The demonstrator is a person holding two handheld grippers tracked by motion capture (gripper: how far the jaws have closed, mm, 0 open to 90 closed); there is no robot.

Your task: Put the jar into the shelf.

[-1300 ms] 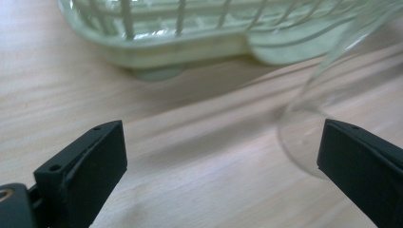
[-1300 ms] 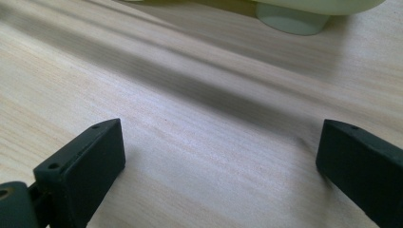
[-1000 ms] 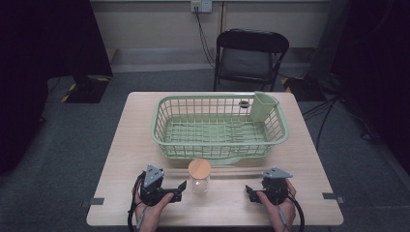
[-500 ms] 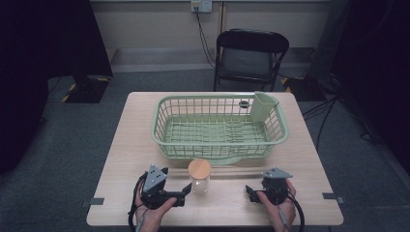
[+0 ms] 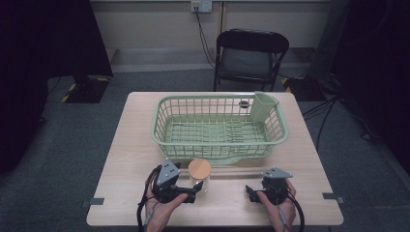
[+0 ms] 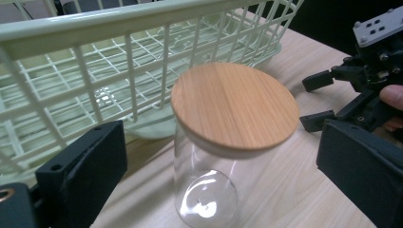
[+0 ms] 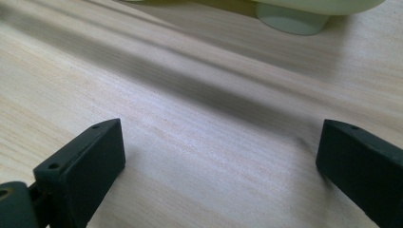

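Note:
A clear glass jar (image 5: pixel 199 175) with a round wooden lid (image 6: pixel 235 107) stands upright on the table, just in front of the green basket (image 5: pixel 167 135). My left gripper (image 5: pixel 192 189) is open at the jar's left side. In the left gripper view its black jaws stand wide on either side of the jar (image 6: pixel 206 190) without touching it. My right gripper (image 5: pixel 250 191) rests open on the bare wood to the right of the jar, with nothing between its jaws (image 7: pixel 218 166). It also appears in the left gripper view as the far gripper (image 6: pixel 354 85).
The green wire basket (image 6: pixel 95 28) takes up the middle of the wooden table (image 5: pixel 309 159) and has a small cup compartment (image 5: pixel 263 106) at its back right corner. One basket foot (image 7: pixel 290 21) sits ahead of my right gripper. A black folding chair (image 5: pixel 251 58) stands behind the table.
My left gripper has slid right toward the jar, so its jaws now flank it. The right gripper and the jar have stayed where they were.

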